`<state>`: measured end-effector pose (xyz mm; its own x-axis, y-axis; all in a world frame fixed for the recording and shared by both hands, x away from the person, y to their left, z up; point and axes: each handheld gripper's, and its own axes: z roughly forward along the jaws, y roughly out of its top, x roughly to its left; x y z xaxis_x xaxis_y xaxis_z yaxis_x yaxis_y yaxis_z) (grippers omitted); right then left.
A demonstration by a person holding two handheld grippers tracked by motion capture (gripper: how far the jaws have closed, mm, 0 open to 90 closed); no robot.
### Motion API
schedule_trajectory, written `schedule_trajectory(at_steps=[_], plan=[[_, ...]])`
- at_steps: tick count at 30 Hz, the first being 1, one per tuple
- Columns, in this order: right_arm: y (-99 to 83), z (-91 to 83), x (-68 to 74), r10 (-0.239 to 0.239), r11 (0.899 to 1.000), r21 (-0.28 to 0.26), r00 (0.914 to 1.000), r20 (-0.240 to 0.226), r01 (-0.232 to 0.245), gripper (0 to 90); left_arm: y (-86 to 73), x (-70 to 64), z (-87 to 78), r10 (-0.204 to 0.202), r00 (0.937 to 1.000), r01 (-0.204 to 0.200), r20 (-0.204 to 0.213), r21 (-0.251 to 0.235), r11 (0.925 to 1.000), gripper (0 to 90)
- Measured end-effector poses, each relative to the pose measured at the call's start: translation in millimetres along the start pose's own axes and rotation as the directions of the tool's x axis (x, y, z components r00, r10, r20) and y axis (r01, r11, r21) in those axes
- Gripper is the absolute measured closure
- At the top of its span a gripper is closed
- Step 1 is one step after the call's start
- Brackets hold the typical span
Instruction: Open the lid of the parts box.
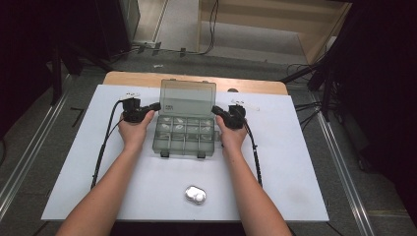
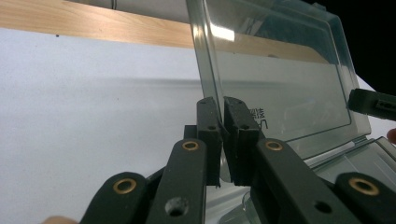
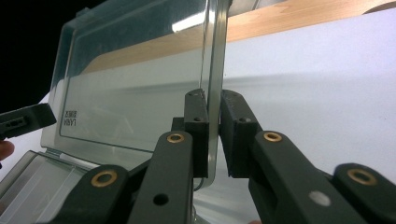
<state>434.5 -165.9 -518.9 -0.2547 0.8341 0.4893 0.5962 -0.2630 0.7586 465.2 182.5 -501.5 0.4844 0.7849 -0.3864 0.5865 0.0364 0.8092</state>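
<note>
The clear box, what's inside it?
The clear box has small compartments; the back ones hold pale little pieces, too blurry to name. The front row looks empty. Its lid stands open.

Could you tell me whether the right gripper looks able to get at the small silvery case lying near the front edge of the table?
Probably yes, once it lets go: the right gripper straddles the lid edge, and bare sheet lies between it and the silvery case.

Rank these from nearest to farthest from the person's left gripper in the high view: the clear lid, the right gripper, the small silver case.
1. Clear lid: its left edge sits between the left gripper's jaws.
2. Right gripper: across the lid, at its right edge.
3. Small silver case: near the table's front edge.
</note>
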Motion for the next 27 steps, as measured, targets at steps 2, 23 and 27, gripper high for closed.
schedule_trajectory(at_steps=[2, 23, 27], plan=[[0.0, 0.6, -0.6, 0.007, 1.000, 0.005, 1.0000, 0.000, -0.007, 79.7, -0.2, 0.5, 0.0, -0.006, 1.0000, 0.006, 0.004, 0.001, 1.0000, 84.7], [2.1, 7.7, -2.7, 0.022, 0.997, 0.073, 0.9993, 0.030, -0.024, 77.7, -2.2, 2.1, 1.0, -0.023, 0.9997, 0.023, -0.008, 0.038, 0.9990, 85.5], [2.2, 5.6, -0.3, -0.007, 0.997, 0.071, 0.9987, 0.050, 0.004, 61.4, -3.7, -3.3, -3.6, 0.039, 0.9991, -0.039, -0.015, 0.002, 0.9992, 83.1]])
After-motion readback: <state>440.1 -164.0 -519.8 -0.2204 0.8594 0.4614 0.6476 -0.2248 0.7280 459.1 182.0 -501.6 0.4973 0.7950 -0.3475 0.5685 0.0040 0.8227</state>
